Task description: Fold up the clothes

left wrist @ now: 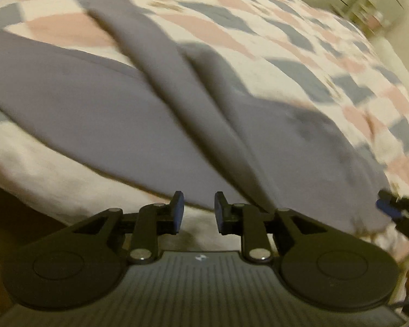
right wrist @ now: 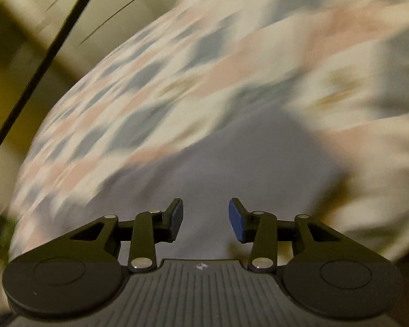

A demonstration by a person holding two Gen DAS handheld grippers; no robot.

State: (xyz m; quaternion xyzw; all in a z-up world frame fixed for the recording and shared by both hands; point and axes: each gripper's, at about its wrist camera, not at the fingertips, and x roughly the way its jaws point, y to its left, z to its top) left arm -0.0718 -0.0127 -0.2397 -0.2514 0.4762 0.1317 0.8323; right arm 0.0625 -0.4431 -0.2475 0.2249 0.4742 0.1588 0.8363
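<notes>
Now both grippers hang with jaws parted and empty over a grey garment spread on a patterned bed.

Seen from the left wrist, the left gripper [left wrist: 196,209] holds its blue pads apart above the near hem of the grey garment [left wrist: 101,114], which lies flat on the checked bedspread [left wrist: 286,27] with a long folded strip of it running diagonally up the middle. At that view's far right edge the right gripper [left wrist: 395,207] shows near the cloth's corner. The right wrist view is smeared by motion: its fingers [right wrist: 237,219] stand wide apart over the same grey cloth.
</notes>
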